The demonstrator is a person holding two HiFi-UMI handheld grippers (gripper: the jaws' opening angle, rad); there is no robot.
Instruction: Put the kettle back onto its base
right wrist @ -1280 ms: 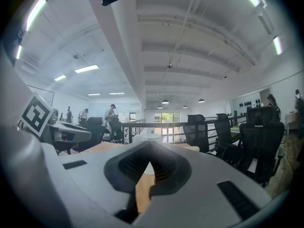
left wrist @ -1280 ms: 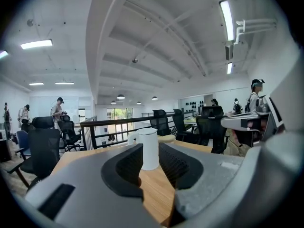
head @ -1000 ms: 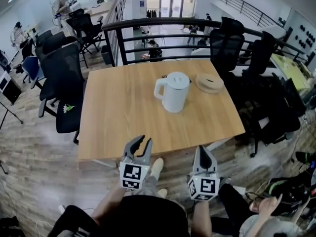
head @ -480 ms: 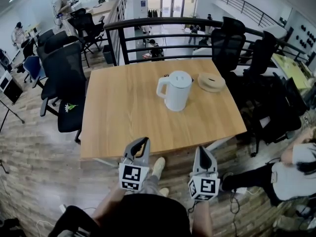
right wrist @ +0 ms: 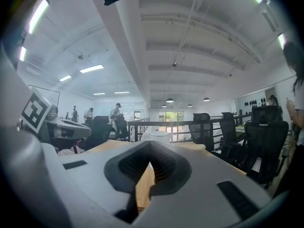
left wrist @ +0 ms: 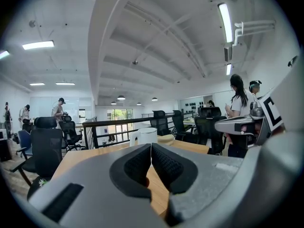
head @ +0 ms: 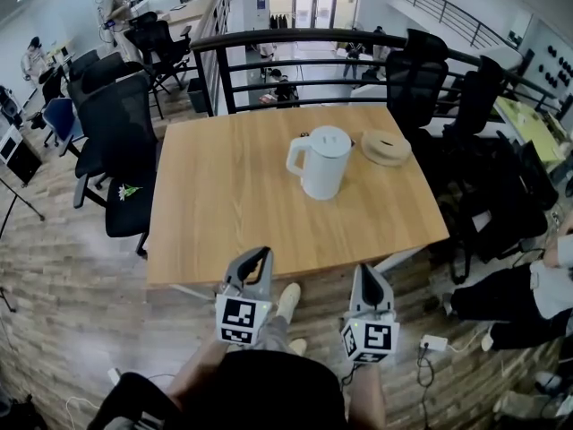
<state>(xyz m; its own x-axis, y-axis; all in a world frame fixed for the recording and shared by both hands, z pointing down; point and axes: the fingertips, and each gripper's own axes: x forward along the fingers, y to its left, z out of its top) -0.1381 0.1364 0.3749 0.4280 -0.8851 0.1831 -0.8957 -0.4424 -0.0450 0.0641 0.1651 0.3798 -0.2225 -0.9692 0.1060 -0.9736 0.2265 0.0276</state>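
A white plastic kettle [head: 320, 162] stands on the light wooden desk [head: 224, 204] just beside its round tan base [head: 386, 147]; left gripper [head: 259, 255] and right gripper [head: 368, 270] hover closed, empty

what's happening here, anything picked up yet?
No. A person holds the left gripper and right gripper at the near edge of the wooden table, both shut and empty. The white kettle stands on the table, off its base, which lies just to its right in the head view. Neither gripper is near the kettle.
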